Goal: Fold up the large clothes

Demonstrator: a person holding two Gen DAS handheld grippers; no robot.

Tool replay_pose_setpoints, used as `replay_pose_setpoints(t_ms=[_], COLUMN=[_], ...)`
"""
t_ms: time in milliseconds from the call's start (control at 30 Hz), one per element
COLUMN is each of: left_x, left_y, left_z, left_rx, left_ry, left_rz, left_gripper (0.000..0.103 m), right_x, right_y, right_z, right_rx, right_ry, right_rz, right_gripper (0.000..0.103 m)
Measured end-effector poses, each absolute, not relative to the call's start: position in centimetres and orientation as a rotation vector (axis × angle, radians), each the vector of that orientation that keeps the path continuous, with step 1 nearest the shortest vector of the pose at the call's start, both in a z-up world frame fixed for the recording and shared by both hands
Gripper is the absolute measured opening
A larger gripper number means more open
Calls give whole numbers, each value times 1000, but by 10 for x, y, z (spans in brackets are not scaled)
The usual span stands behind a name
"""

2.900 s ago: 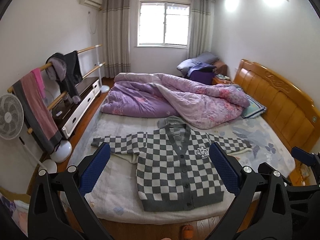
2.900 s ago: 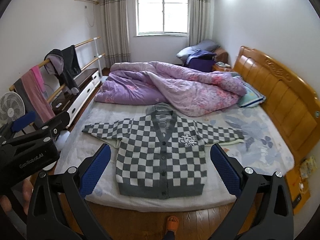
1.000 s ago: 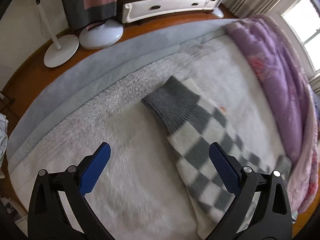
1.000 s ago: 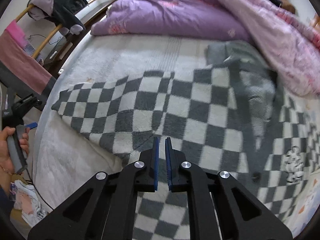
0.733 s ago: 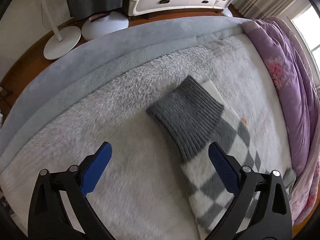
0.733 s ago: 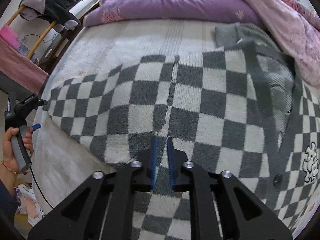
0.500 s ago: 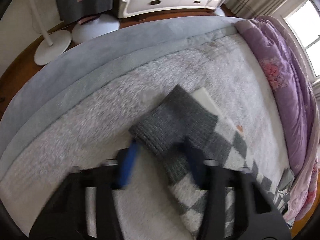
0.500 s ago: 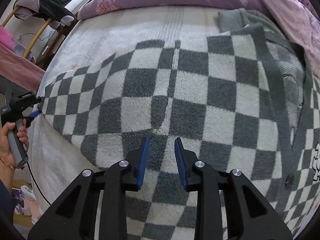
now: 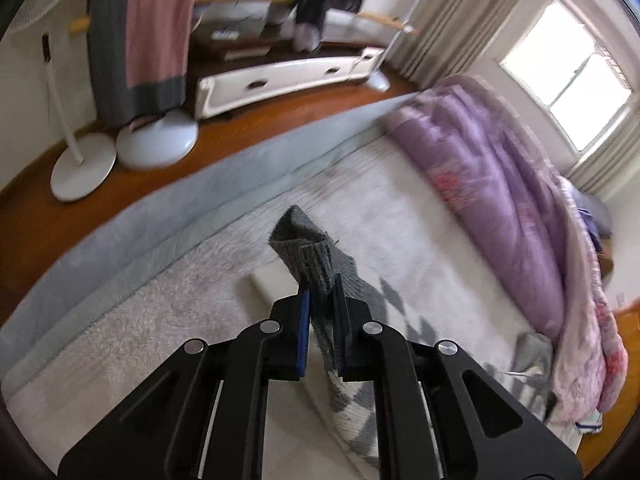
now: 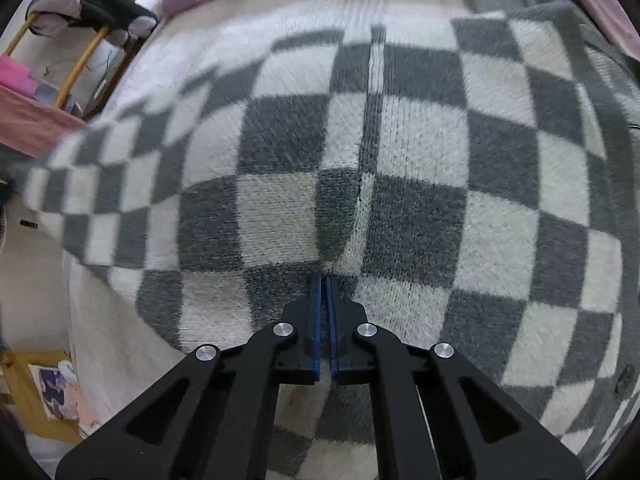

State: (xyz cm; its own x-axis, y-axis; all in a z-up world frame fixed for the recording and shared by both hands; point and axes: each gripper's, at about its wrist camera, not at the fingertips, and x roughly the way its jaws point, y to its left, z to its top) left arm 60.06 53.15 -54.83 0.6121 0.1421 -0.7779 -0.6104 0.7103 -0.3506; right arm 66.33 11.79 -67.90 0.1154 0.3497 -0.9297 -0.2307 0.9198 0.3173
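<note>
- Left gripper (image 9: 320,292) is pinching the grey ribbed cuff (image 9: 306,246) of the checked cardigan's sleeve; the cuff stands bunched and folded above the fingertips, lifted off the white bed cover (image 9: 168,312).
- Behind and below that gripper, the sleeve (image 9: 352,404) trails down toward the bed in grey and cream checks.
- Right gripper (image 10: 323,284) has its blue-padded fingers pressed almost together, tips against the cardigan (image 10: 420,168) at the dark line where the sleeve meets the body; whether fabric is caught between them cannot be told.
- Ahead of the right gripper the cardigan lies spread flat on the bed, its sleeve (image 10: 100,184) running off to the left, blurred at the far end.
- Far ahead and to the right of the left gripper, a purple quilt (image 9: 500,184) is heaped along the bed.
- Beyond the bed edge, ahead-left of the left gripper, two white round stand bases (image 9: 156,140) sit on the wooden floor (image 9: 280,120), with a pink and grey cloth (image 9: 148,36) hanging above them.
</note>
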Motion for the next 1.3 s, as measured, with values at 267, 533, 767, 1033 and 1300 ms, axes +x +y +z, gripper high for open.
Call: replay_pose_setpoints(t_ms=[267,533,767,1033,1300], left_x=[602,635,659,676,681], left_y=[429,258,87,-78,-156], left_z=[-460,-450,-484,-546,-613], left_rx=[-580,-508,-383,-279,-185], left_ry=[704,780,889,1006,1145], left_rz=[322,172,90,-9,-22], left_gripper=[10,10,10,10,10], right_x=[670,652,611,564,538], right_y=[82,-82,-250,-406,-522], right_z=[-653,-572,-543,-549,-574], right_rx=[193,277,314,419,542], right_ry=[1380,1180,1106,1064,1028], right_rz=[471,315,119,-81,-255], right_gripper=[4,6,6,6,7])
